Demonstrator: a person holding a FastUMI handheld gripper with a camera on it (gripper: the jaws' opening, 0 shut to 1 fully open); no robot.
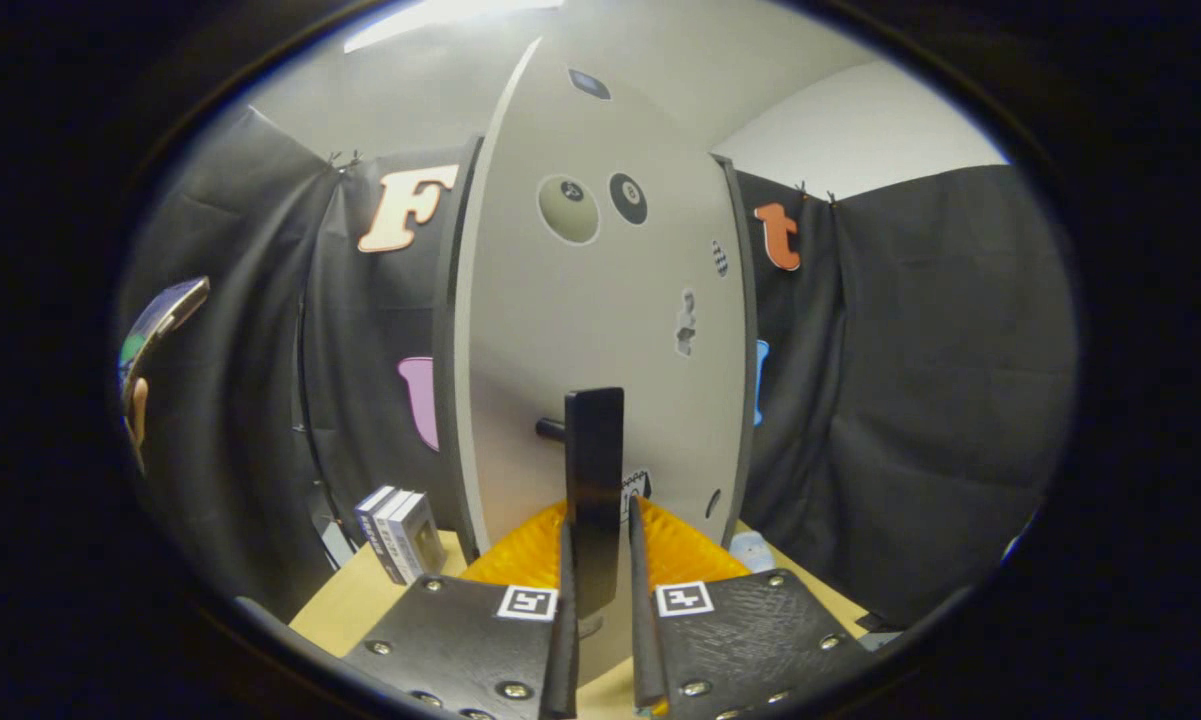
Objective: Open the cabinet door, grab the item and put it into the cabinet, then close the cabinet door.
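**Handle sits upright between the fingers, door face right behind**

The hand-held gripper straddles the cabinet door's handle, a flat dark bar, long axis vertical. Fingers look nearly closed around it; can't tell if both press. Cabinet door is smooth, matte grey. Boxed item stands near the desk's left edge.
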